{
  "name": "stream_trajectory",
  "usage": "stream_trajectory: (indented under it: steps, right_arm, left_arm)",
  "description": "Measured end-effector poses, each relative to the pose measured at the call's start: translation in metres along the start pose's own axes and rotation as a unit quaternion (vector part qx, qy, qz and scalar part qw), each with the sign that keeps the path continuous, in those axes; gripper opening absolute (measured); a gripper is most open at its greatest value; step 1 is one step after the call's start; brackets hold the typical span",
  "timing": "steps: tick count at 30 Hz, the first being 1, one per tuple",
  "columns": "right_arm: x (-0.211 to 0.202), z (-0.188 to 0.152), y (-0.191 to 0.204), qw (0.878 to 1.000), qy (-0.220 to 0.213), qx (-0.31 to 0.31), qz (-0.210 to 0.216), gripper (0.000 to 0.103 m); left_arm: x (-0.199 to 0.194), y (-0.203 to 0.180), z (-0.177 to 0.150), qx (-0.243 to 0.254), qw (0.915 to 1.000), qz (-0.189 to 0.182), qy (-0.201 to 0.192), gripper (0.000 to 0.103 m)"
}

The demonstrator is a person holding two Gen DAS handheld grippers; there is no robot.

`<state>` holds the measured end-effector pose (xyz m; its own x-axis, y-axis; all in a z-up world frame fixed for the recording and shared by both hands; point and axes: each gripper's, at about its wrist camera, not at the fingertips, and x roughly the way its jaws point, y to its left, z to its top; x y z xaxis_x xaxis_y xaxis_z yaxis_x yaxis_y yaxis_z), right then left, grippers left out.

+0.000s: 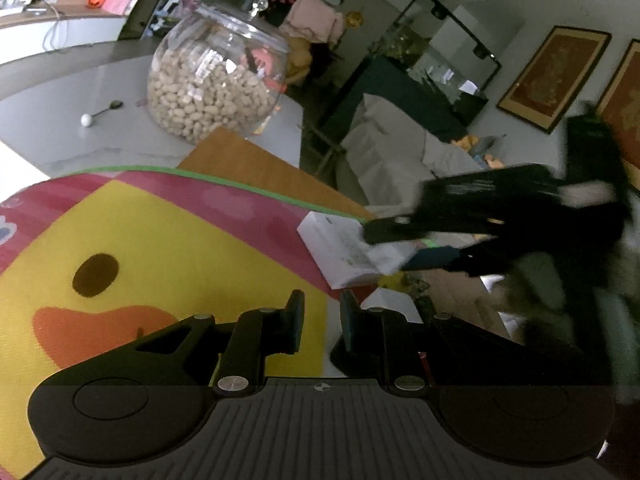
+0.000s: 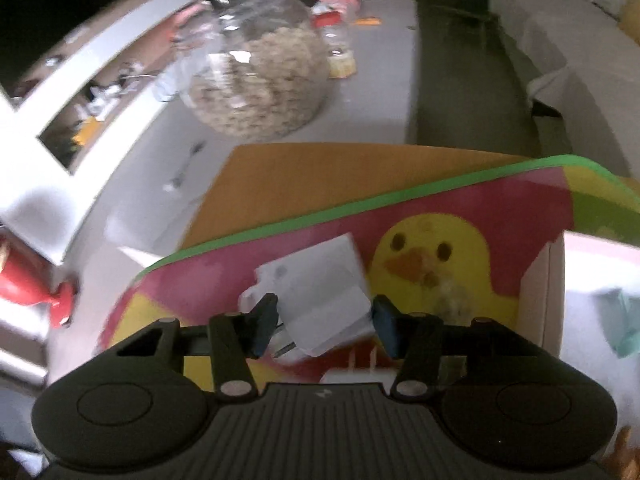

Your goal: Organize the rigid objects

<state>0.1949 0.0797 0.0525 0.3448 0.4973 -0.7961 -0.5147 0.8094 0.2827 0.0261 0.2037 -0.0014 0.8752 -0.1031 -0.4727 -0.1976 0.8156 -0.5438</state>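
Black ribbed housing fills the foreground of both wrist views. Right tool (image 2: 324, 322): one white plug-in adapter (image 2: 320, 296) lies between its two blue-padded fingers (image 2: 264, 326), its metal prongs toward the camera; motion blur hides whether the pads press it, so a grip cannot be told. Adapter and tool are over one play mat (image 2: 460, 200), pink with a green border and a yellow duckling print. One pale open box (image 2: 552, 292) stands just right of the tool. Left tool (image 1: 322, 322): fingers set close with a narrow gap, nothing between them, above the mat's yellow panel. One white carton (image 1: 340, 248) lies on the mat ahead, the right tool blurred over it. Farther on the grey worktop (image 1: 80, 80): one lidded glass jar of peanuts (image 1: 216, 76) and one spoon (image 1: 102, 112).
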Motion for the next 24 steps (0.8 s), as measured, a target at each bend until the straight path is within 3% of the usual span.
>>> stream_trajectory:
  steps: [4,9,15,18,21,24]
  right_arm:
    - [-0.06,-0.046,0.004,0.998,-0.041,-0.025,0.028,0.052]
    - [-0.123,-0.131,-0.012,0.993,-0.105,-0.051,-0.007,0.052]
    - [-0.129,-0.203,-0.069,0.991,-0.107,0.028,-0.077,0.052]
    - [-0.132,-0.227,-0.095,0.984,-0.113,0.052,-0.128,0.052]
    - [-0.139,-0.241,-0.109,0.981,-0.133,0.055,-0.129,0.052]
    - [-0.14,-0.245,-0.114,0.98,-0.149,0.058,-0.116,0.056]
  left_arm:
    - [0.005,-0.01,-0.004,0.031,0.9994,0.004,0.014,0.021]
    - [0.02,-0.04,-0.005,0.116,0.9926,0.01,0.035,0.021]
    - [0.061,-0.044,0.008,0.128,0.987,0.014,0.097,0.021]
    - [0.054,-0.044,0.005,0.128,0.9851,-0.012,0.115,0.022]
    - [0.036,-0.052,-0.013,0.161,0.9752,-0.046,0.145,0.022]
    - [0.015,-0.066,-0.036,0.228,0.9612,-0.053,0.146,0.023]
